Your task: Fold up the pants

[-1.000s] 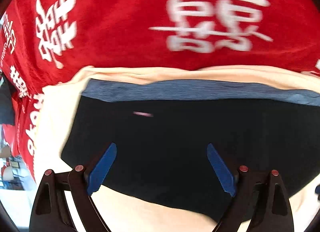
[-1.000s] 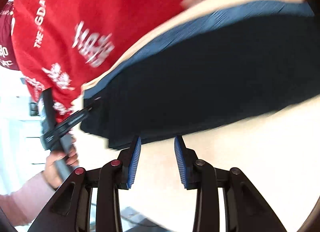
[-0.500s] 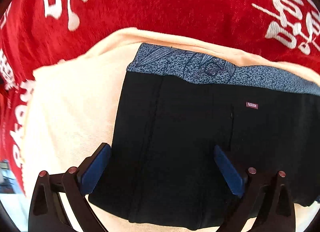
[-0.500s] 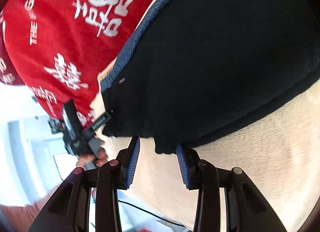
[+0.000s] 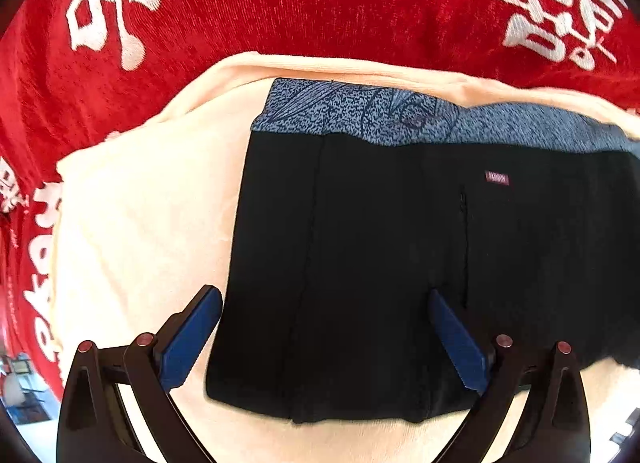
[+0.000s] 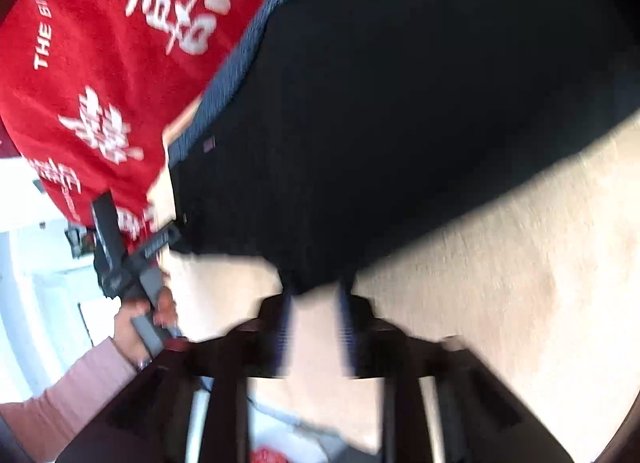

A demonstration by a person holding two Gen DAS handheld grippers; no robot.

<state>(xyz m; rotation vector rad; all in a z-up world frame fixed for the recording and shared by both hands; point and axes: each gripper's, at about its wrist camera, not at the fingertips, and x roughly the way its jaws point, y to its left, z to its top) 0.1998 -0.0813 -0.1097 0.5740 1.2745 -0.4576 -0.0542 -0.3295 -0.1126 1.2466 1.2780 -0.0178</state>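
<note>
Black pants (image 5: 380, 263) with a blue-grey speckled waistband (image 5: 360, 115) lie folded flat on a cream cloth (image 5: 140, 223). My left gripper (image 5: 324, 319) is open wide just above the pants' near left part, empty. In the blurred right wrist view the pants (image 6: 400, 123) fill the upper frame. My right gripper (image 6: 314, 303) is at the pants' near edge with its fingers a small gap apart, and the black edge lies at the fingertips. The left gripper also shows in the right wrist view (image 6: 168, 237), held by a hand.
A red cloth with white characters (image 5: 320, 3) lies under the cream cloth and covers the far side. It shows at the upper left in the right wrist view (image 6: 100, 63). A pink-sleeved arm (image 6: 60, 395) is at the lower left there.
The left gripper has come slightly closer to the pants, still open. The right gripper has moved forward to the pants' near edge, and its view is now blurred.
</note>
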